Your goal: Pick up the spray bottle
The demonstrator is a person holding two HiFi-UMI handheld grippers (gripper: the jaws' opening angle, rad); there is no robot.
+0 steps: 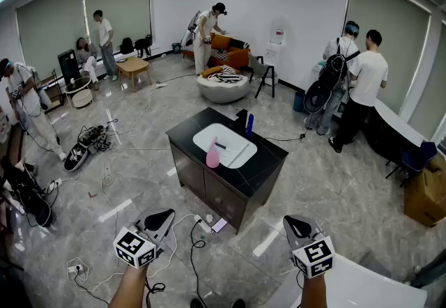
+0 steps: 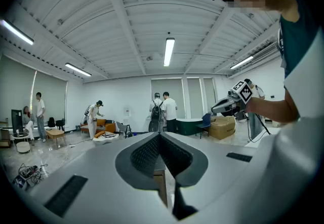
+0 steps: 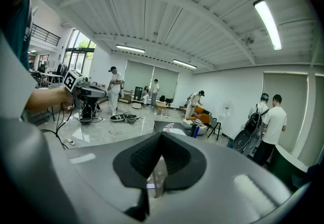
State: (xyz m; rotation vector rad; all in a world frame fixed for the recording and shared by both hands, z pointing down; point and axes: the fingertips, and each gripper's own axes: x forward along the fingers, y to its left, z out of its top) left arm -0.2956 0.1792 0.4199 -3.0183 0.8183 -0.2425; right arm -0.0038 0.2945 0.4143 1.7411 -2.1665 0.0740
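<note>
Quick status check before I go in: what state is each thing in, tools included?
Left tool: shut, empty.
Right tool: shut, empty.
Pink spray bottle: upright on the counter at the sink edge, untouched.
Blue bottle: upright on the far side of the sink.

Bright ceiling strip lights [image 2: 169,50], fisheye-warped edges.

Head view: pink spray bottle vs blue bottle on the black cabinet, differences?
Colour: the spray bottle is pale pink, the blue bottle deep blue. Shape: the spray bottle is broad-based and tapers upward; the blue bottle is slim. Place: the spray bottle stands on the cabinet's near side, the blue bottle at its far edge. Both stand upright.
</note>
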